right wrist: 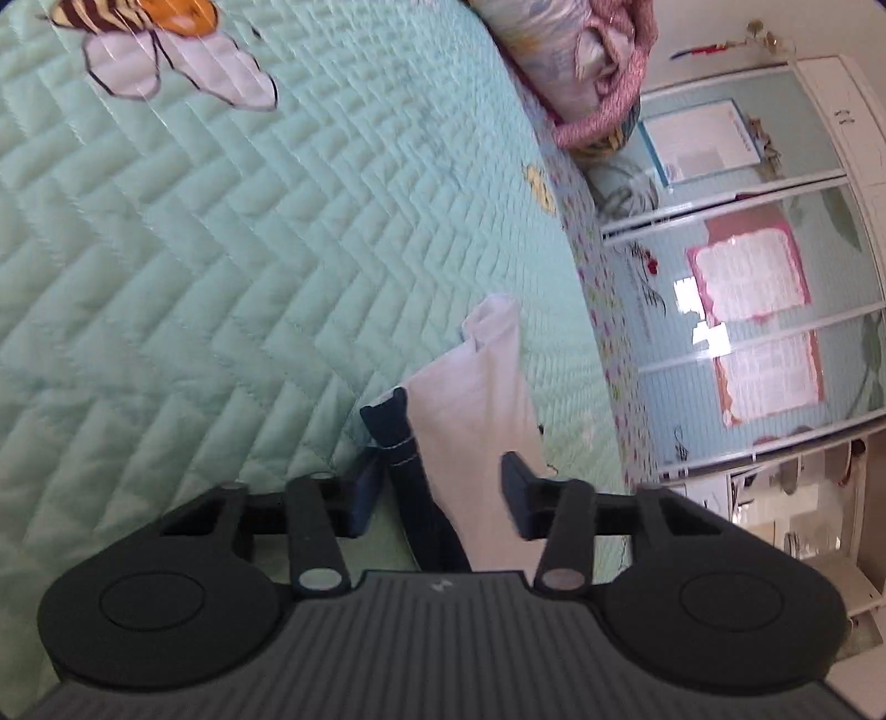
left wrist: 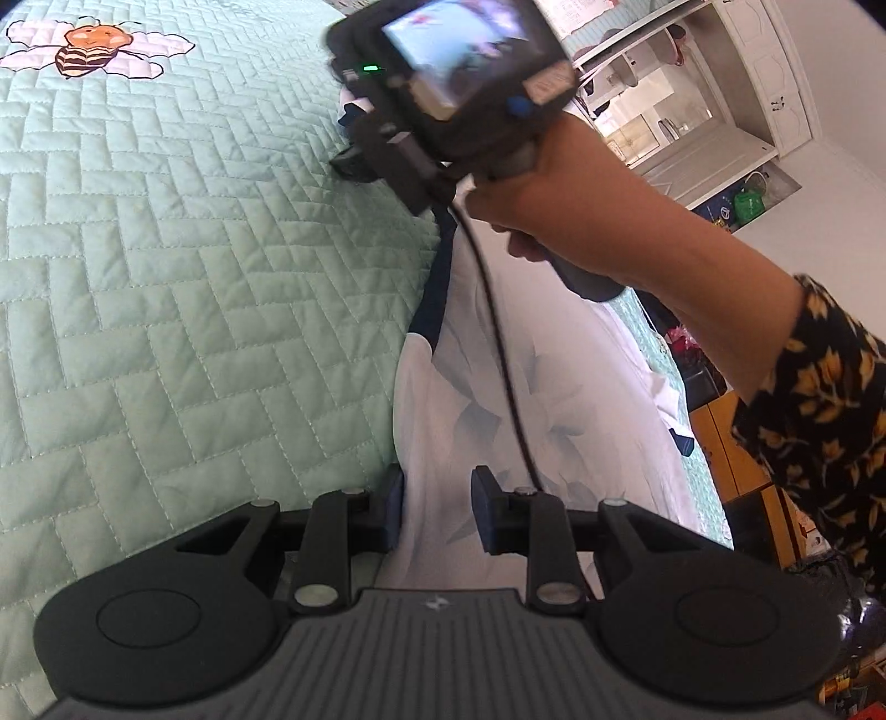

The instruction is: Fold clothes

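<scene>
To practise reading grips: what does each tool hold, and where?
The shirt lies between both tools' fingers: left tool at a white edge, right tool by the navy trim. Whether either clamps it cannot be told.

Bed [left wrist: 166, 277]: covered by a mint-green quilted bedspread [right wrist: 221, 249] stitched in a herringbone pattern; it fills most of both views
Bedspread motif: a striped orange bee [left wrist: 88, 50] with white wings, sewn near the far part of the cover; a smaller yellow motif sits near the edge
On the bed: a white garment [left wrist: 498, 399] with dark navy trim and a faint bluish print, draped near the bed's edge
Far end: a bundle of pink and pale bedding [right wrist: 587, 72] piled on the cover
</scene>
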### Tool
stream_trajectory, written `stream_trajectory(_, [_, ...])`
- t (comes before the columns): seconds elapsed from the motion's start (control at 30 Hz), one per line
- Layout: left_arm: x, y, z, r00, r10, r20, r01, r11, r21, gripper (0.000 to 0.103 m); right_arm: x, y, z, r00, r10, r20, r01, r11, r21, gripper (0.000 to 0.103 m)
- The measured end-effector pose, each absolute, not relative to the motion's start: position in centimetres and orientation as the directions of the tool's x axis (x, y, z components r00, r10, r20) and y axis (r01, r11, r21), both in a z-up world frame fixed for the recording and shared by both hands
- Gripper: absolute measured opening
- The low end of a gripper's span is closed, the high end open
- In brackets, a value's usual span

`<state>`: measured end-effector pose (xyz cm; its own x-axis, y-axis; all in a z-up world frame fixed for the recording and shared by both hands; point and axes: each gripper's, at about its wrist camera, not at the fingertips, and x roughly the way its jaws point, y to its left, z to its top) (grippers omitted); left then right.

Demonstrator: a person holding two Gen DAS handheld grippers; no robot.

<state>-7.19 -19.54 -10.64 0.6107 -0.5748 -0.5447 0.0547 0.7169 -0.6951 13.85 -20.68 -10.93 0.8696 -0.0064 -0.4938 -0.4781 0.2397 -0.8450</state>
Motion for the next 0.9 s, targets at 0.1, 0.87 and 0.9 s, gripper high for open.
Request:
stream_trajectory(0.1, [-7.3,-19.7,-10.6,0.613,-0.570,-0.546,0.060,0.723,-0.688,0.029,14.3,-19.8,-12.4,0.888,-0.063,-0.456,-0.437,0.200,-0.877,0.028])
stream_trajectory(0.87, [-6.9,-24.1,-8.3,0.594,-0.516,-0.617,0.162,0.828,-0.536,0.020,22.1,-53.3,-1.6,0.809,0.180,-0.559,0.165,0.844,0.511,0.003])
stream_trajectory(0.9, [-6.9,-24.6,-8.2,0.588,-0.518,-0.621,0.177,0.832,-0.526,0.020,21.8,-55.2,-3.4,0.790,0.175,-0.587,0.204,0.828,0.522,0.003])
